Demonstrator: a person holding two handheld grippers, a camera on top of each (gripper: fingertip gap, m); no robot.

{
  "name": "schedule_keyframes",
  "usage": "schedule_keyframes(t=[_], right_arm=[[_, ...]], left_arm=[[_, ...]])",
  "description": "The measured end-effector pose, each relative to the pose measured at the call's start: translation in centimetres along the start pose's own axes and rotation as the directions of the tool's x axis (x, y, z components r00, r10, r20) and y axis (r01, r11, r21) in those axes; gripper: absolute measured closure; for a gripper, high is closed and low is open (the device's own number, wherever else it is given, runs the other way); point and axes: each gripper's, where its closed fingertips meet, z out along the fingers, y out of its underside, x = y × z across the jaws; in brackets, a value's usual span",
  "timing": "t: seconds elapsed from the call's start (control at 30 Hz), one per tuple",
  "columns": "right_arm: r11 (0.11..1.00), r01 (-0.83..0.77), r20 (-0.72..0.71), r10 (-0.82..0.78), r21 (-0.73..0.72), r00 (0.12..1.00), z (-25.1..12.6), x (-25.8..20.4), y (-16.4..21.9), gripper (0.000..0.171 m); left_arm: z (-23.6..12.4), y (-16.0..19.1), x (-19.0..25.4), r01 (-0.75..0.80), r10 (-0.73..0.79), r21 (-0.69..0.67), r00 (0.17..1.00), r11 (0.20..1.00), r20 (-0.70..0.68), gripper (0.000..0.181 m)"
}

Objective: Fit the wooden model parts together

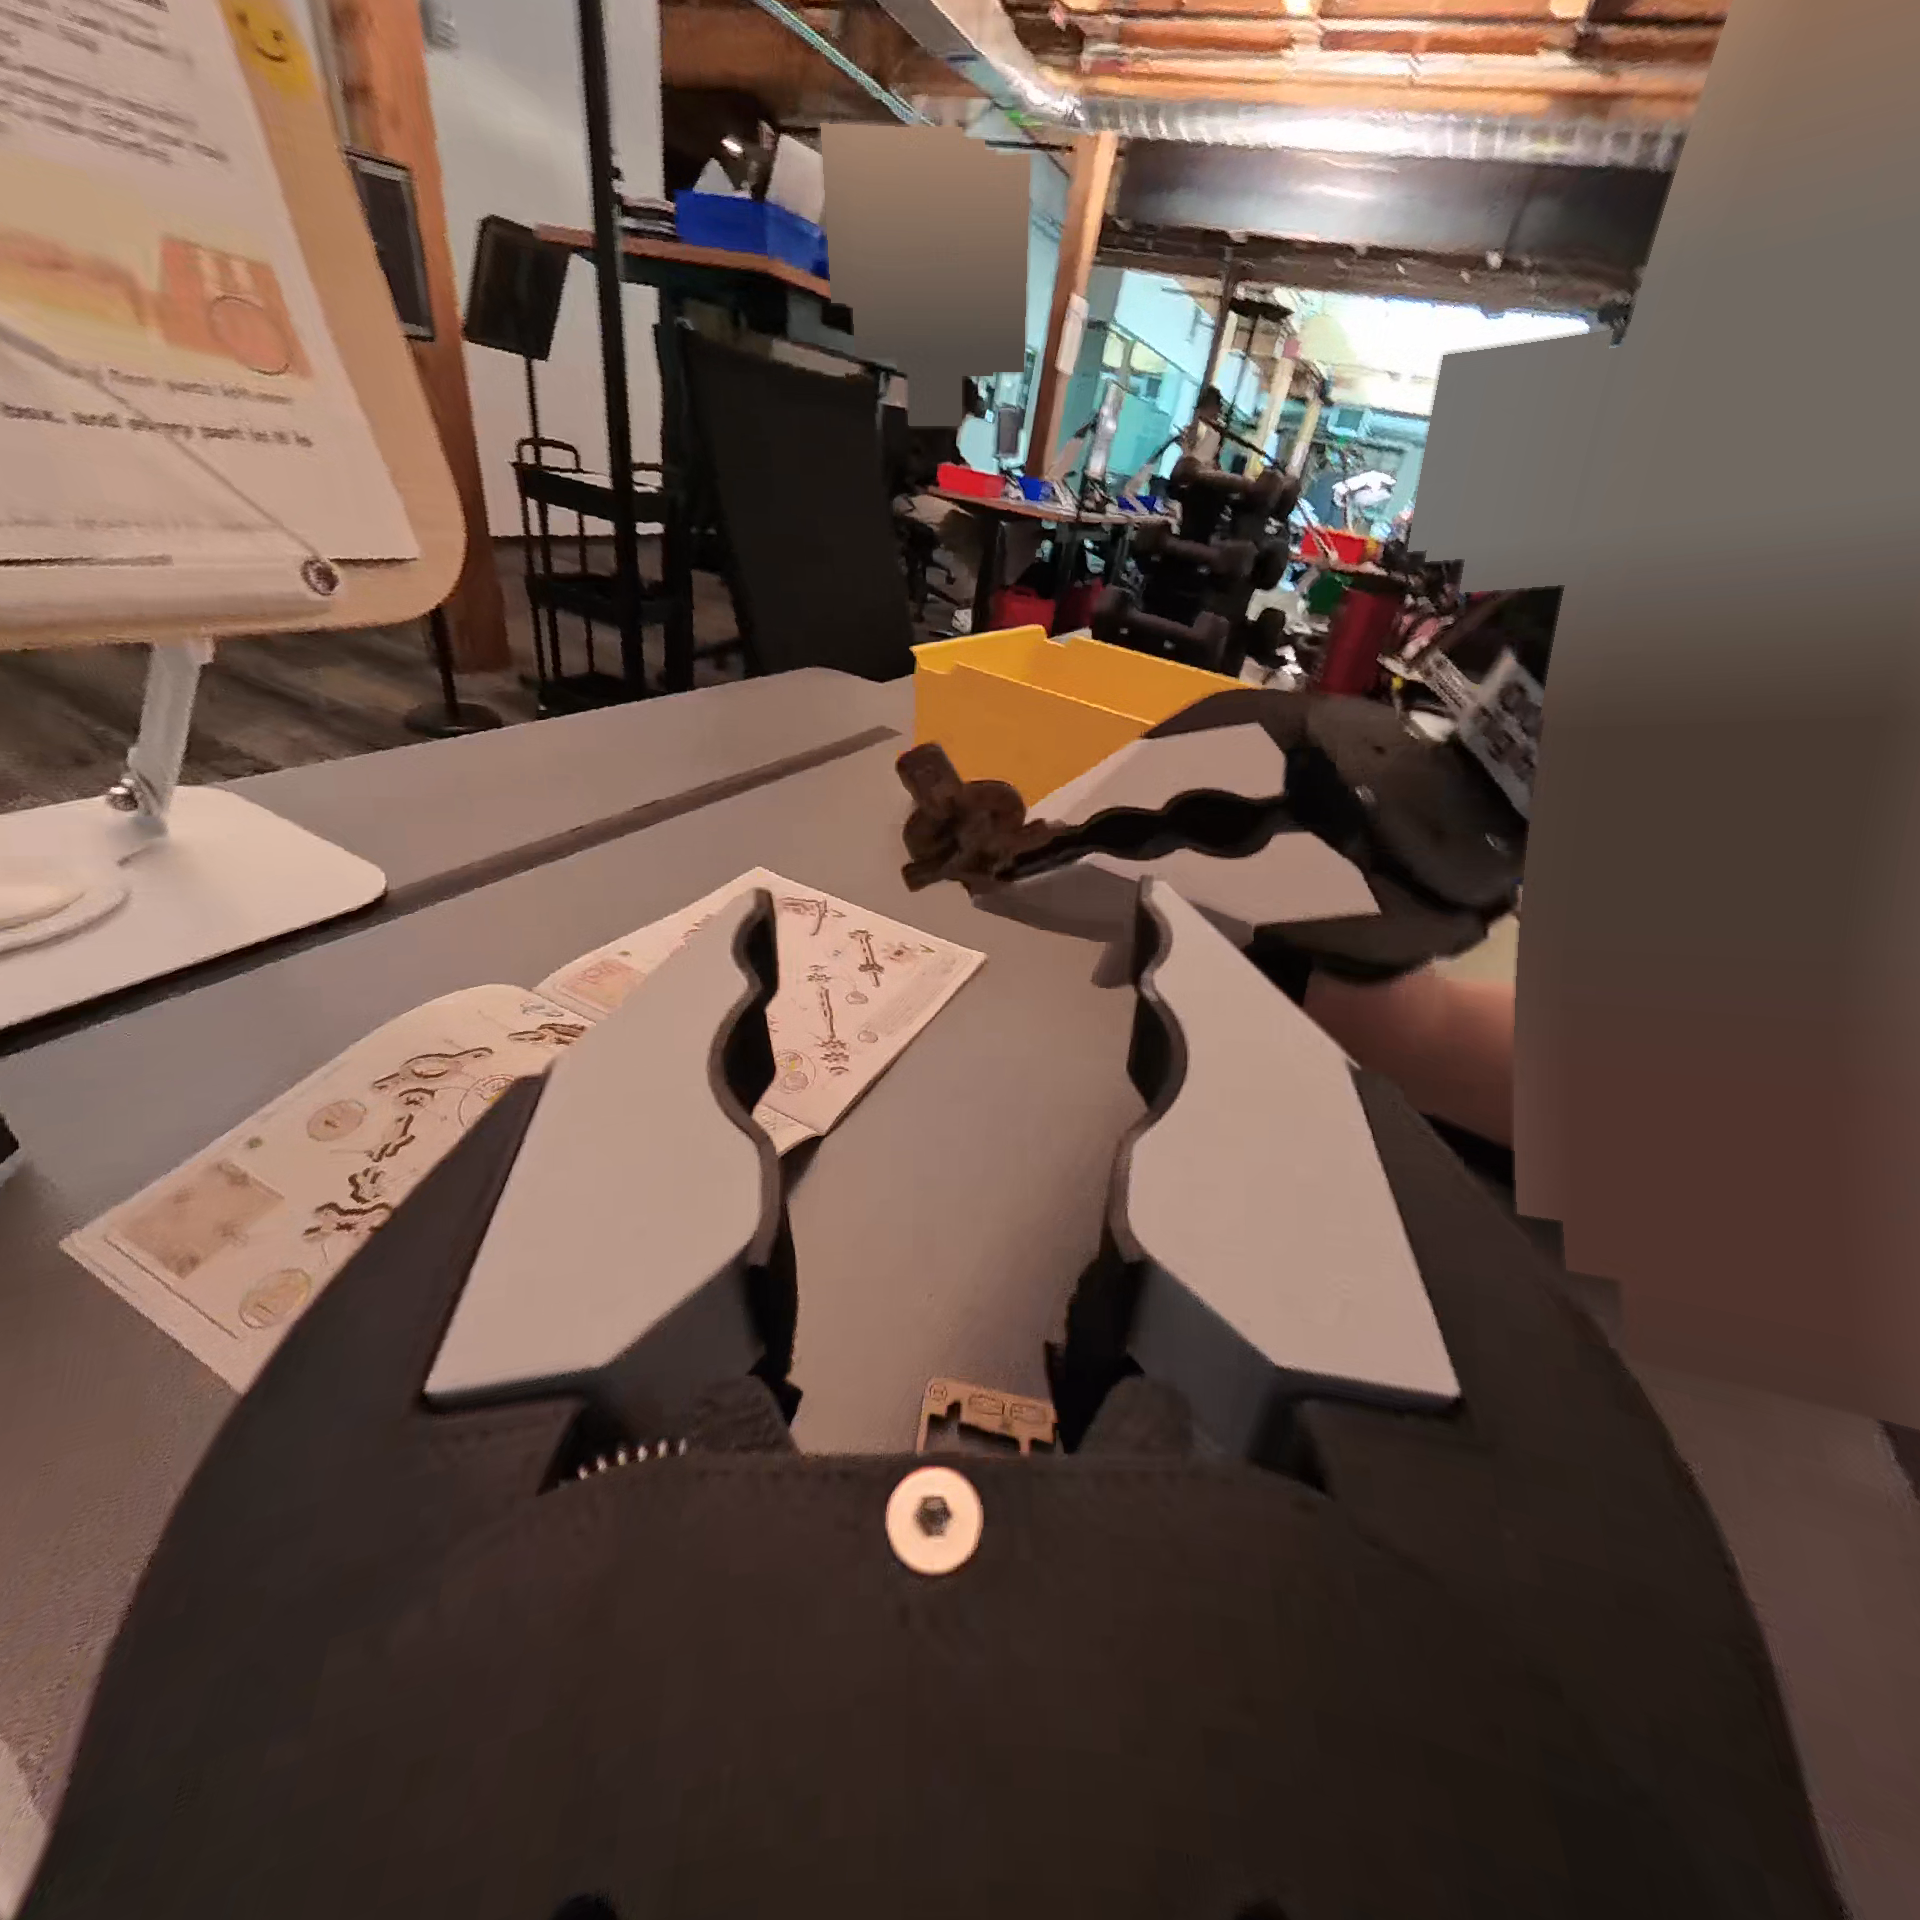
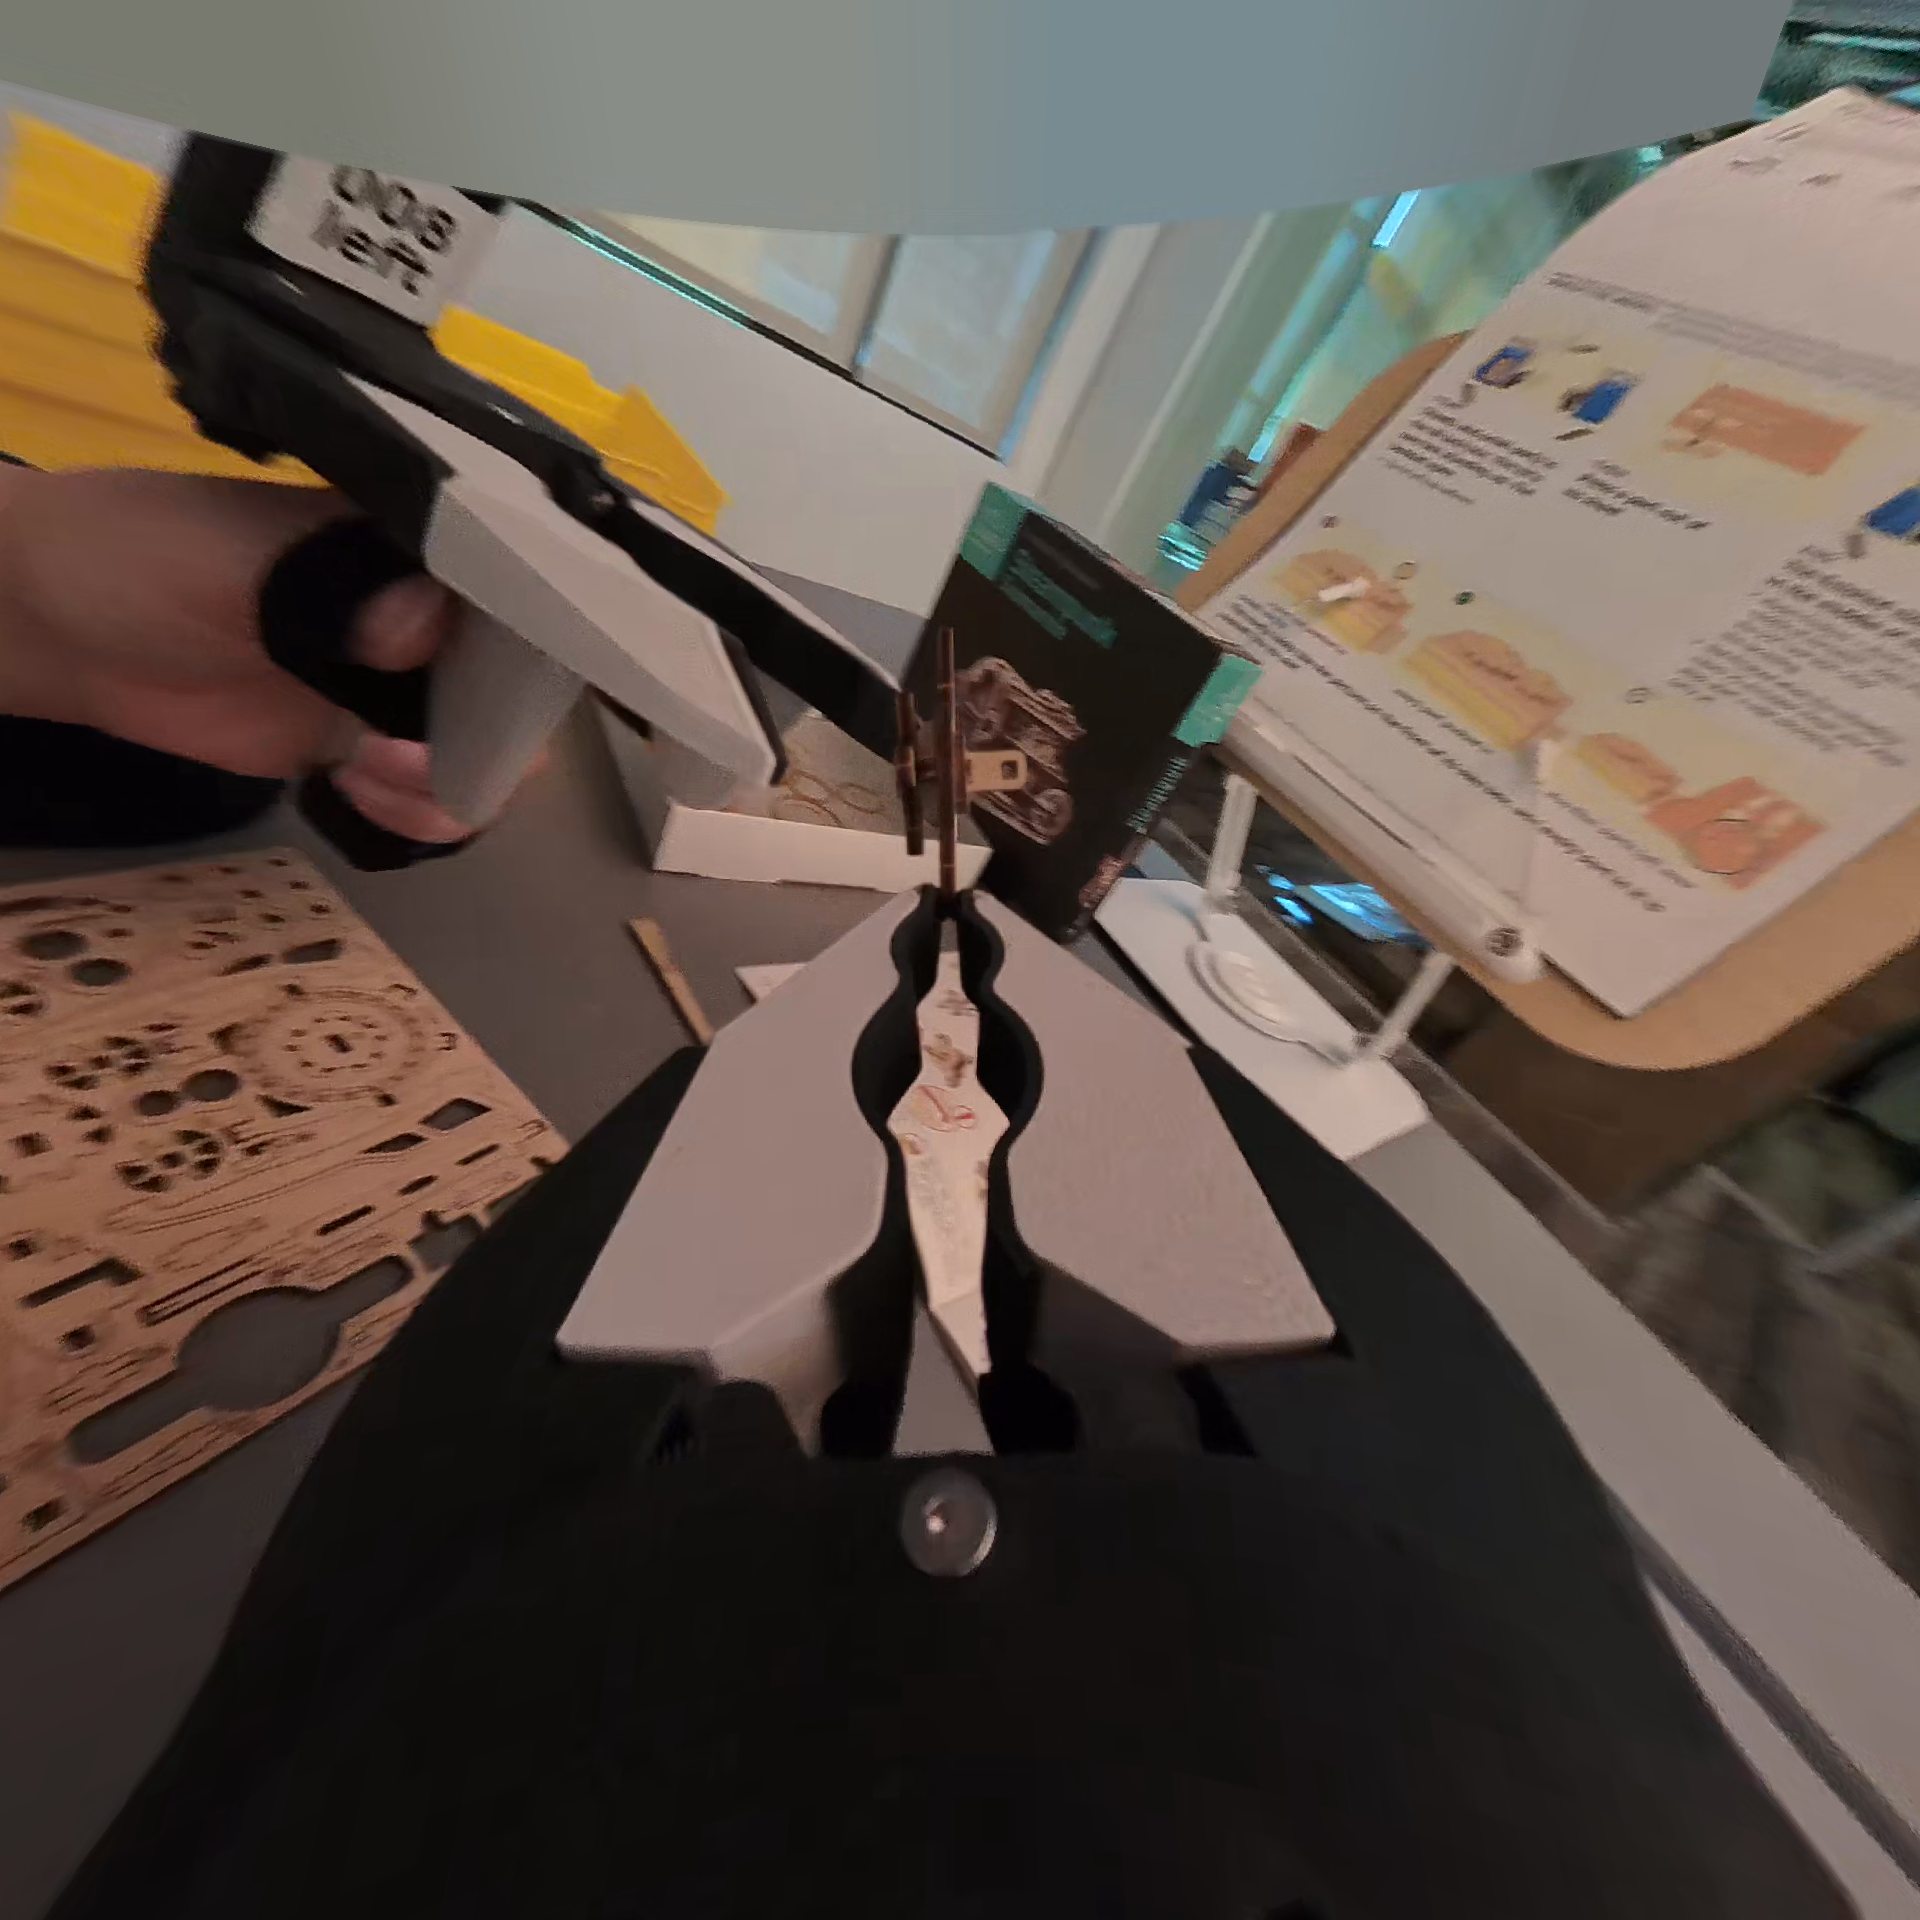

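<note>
Small dark-brown wooden assembly, thin flat pieces slotted crosswise, upright, pinched at its lower edge in right hand-held gripper tips, above the table. Punched-out light plywood sheet flat on table, left side. One small loose part lies flat.

Left tongs gaping wide, nothing between the fingers, pointed forward and down; a hand grips their black handle. Right tongs pinched nearly shut at the tips, clamping a small wooden assembly, held up beside the left ones.
</note>
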Motion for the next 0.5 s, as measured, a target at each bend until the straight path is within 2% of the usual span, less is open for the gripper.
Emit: schedule_keyframes(t=[0.13,0.27,0.33,0.5], right_arm=[[0.987,0.149,-0.106,-0.155,-0.056,0.982,0.4,0.0,-0.2,0.17],[0.961,0.267,-0.13,-0.275,-0.075,0.953,0.8,-1.1,-0.7,0.17],[0.953,0.292,-0.128,-0.3,-0.078,0.946,0.8,-1.4,-0.9,0.17],[0.964,0.257,-0.124,-0.264,-0.074,0.956,0.7,-1.3,-0.7,0.17]], left_arm=[[0.1,-0.4,-0.6,0.033,-0.036,0.038,0.996,0.999,0.085,0.117],[0.3,-0.2,0.0,0.05,-0.052,0.038,0.996,0.998,0.067,0.134],[0.2,-0.5,0.2,0.028,-0.031,0.051,0.998,0.998,0.058,0.15],[0.2,-0.3,0.2,-0.018,0.016,0.035,0.998,0.999,0.068,0.151]])
